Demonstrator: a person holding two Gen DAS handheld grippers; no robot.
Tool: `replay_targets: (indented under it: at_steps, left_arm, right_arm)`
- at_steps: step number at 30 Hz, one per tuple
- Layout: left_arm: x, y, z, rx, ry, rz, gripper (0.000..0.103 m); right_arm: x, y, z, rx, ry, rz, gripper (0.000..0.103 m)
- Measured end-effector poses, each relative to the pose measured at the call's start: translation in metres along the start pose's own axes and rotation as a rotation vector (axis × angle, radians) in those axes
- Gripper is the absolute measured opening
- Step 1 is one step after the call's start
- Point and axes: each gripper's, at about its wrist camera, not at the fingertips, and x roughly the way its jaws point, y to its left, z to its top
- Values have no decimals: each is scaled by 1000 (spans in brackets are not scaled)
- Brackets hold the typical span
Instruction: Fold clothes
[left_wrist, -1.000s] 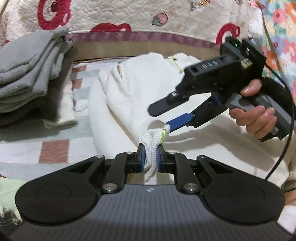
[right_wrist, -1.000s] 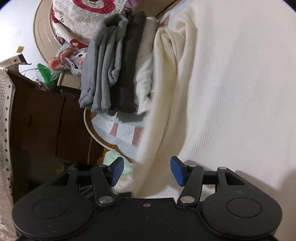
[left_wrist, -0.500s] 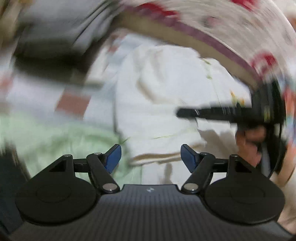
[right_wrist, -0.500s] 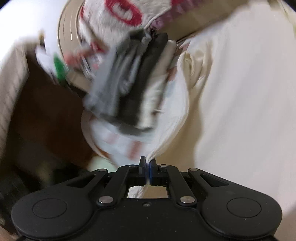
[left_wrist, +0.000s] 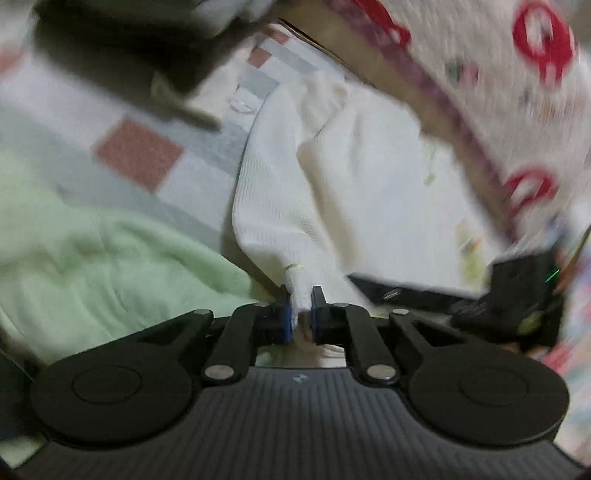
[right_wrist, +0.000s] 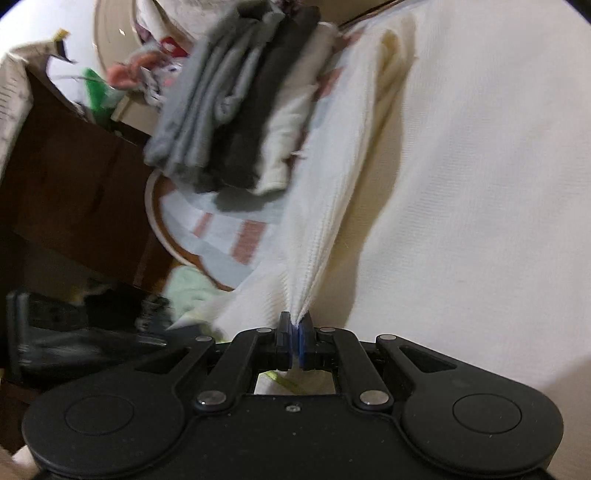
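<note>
Partway: left gripper (left_wrist: 300, 308) and right gripper (right_wrist: 295, 341) each pinch an edge of the cream garment (right_wrist: 461, 184), lifted off the checked table (left_wrist: 136, 155); folded stack (right_wrist: 236, 99) lies beside it.

A checked cloth of white, grey and rust-red squares (left_wrist: 140, 155) covers the surface at left of the frame. A quilted cream blanket with red prints (left_wrist: 532, 74) fills the upper right. Dark brown wooden furniture (right_wrist: 62, 177) stands at left.
</note>
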Motion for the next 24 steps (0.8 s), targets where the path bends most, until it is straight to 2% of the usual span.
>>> replay_targets:
  at_steps: [2, 4, 5, 7, 10, 14, 17, 21, 24]
  left_arm:
    - [-18, -25, 19, 205, 6, 117, 8]
    - [-44, -48, 47, 363, 10, 236, 8]
    - [-59, -56, 63, 417, -10, 262, 8]
    - [-86, -64, 102, 491, -43, 328, 8]
    - [-108, -65, 168, 569, -94, 476, 8]
    - [-114, -45, 251, 583, -136, 667, 8]
    - [-118, -26, 296, 574, -182, 774, 7]
    - [-114, -2, 349, 522, -254, 878, 7]
    - [-100, 17, 374, 506, -254, 931, 7]
  right_arm:
    - [-6, 3, 3, -24, -27, 31, 11]
    - [-17, 3, 12, -41, -62, 55, 24]
    - [-19, 1, 14, -45, -75, 30, 35]
    - [-23, -4, 18, -51, -99, -29, 37]
    - [-29, -12, 24, -61, -135, -118, 37]
    - [-37, -23, 31, -74, -183, -237, 37]
    - [-34, -25, 31, -72, -171, -237, 37]
    - [-31, -28, 31, -69, -152, -232, 37]
    - [-28, -30, 31, -67, -138, -228, 37]
